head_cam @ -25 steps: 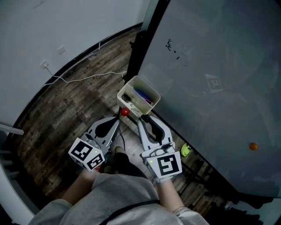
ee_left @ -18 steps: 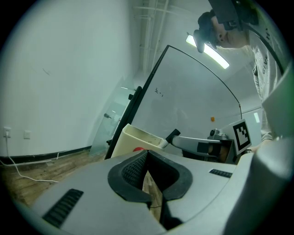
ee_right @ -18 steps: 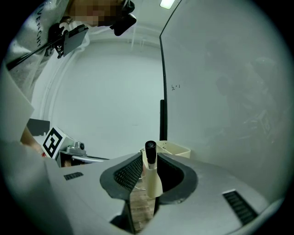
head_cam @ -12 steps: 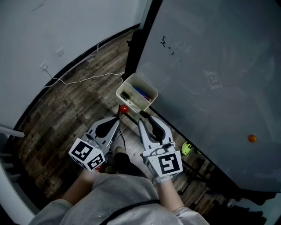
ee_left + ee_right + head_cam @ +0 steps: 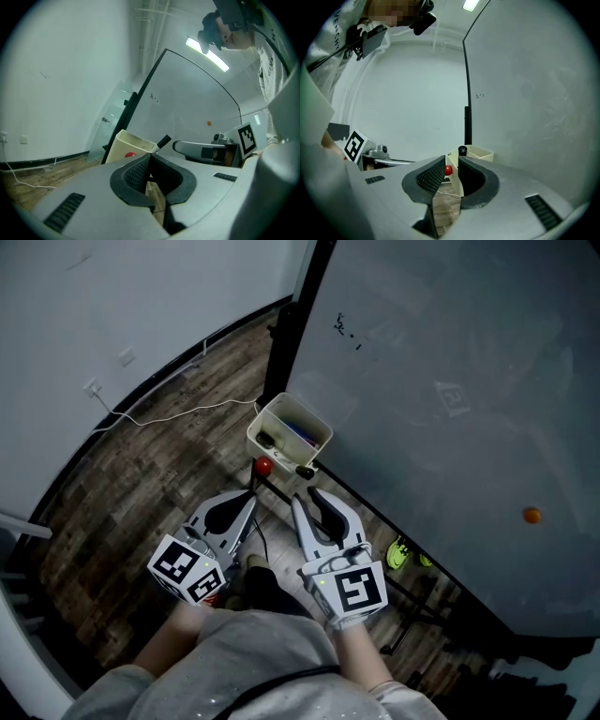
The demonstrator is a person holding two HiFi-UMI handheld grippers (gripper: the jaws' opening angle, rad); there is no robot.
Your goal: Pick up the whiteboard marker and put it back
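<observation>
A whiteboard marker [image 5: 305, 471] with a black end leans on the near corner of a cream bin [image 5: 265, 415] hung at the whiteboard's lower edge. It sticks up from the bin [image 5: 123, 140] as a dark-tipped marker [image 5: 163, 140] in the left gripper view, and its black end [image 5: 462, 150] shows in the right gripper view. My right gripper [image 5: 312, 493] [image 5: 451, 161] stands just short of it, open by a narrow gap with nothing between the jaws. My left gripper [image 5: 251, 493] [image 5: 149, 158] is beside it, shut and empty.
The whiteboard [image 5: 450, 381] fills the right side, with an orange magnet [image 5: 532, 515] on it. A red ball [image 5: 264, 466] sits under the bin. Other pens [image 5: 300, 434] lie inside the bin. A white cable [image 5: 169, 409] runs over the wooden floor, and a yellow-green object [image 5: 398, 554] lies near the stand.
My right gripper has drawn back a little from the bin, and the marker's black end now shows free between the bin and the jaws. The left gripper has barely moved.
</observation>
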